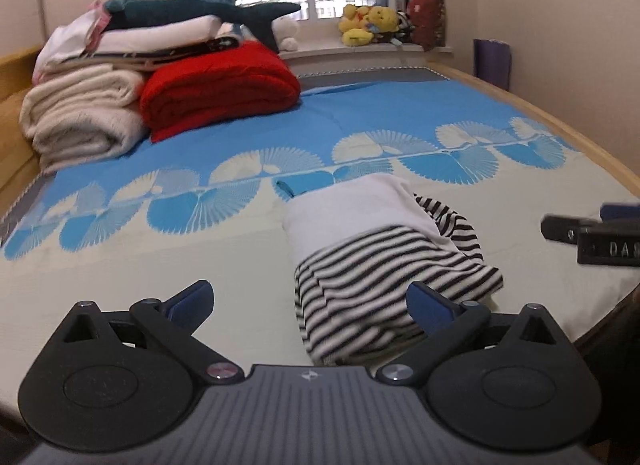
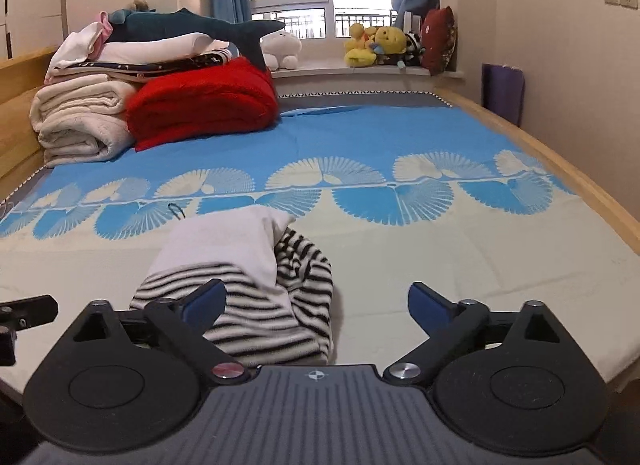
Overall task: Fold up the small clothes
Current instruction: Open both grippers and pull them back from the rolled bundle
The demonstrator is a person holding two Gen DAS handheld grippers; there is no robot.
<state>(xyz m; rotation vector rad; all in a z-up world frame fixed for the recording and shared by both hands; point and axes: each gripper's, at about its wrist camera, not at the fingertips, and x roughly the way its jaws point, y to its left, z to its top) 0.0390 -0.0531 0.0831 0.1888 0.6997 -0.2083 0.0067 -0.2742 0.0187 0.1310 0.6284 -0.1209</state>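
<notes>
Left gripper point(image 1: 310, 303): fingers wide apart, nothing between the blue pads, held above the bed.
Right gripper point(image 2: 316, 303): fingers also wide apart and empty; its tip shows at the right edge of the left wrist view.
Striped garment point(image 1: 384, 265): a small black-and-white striped piece with a plain white part, lying folded in a loose bundle on the cream part of the bedsheet point(image 1: 160, 285), touched by no finger.
Position: the bundle lies in front of both grippers, toward the near edge of the bed.
Far corner: a red blanket point(image 2: 204, 101) beside a stack of cream blankets point(image 2: 80, 125), with a shark plush point(image 2: 188, 27) on top.
Window sill: yellow plush toys point(image 2: 376, 45).
</notes>
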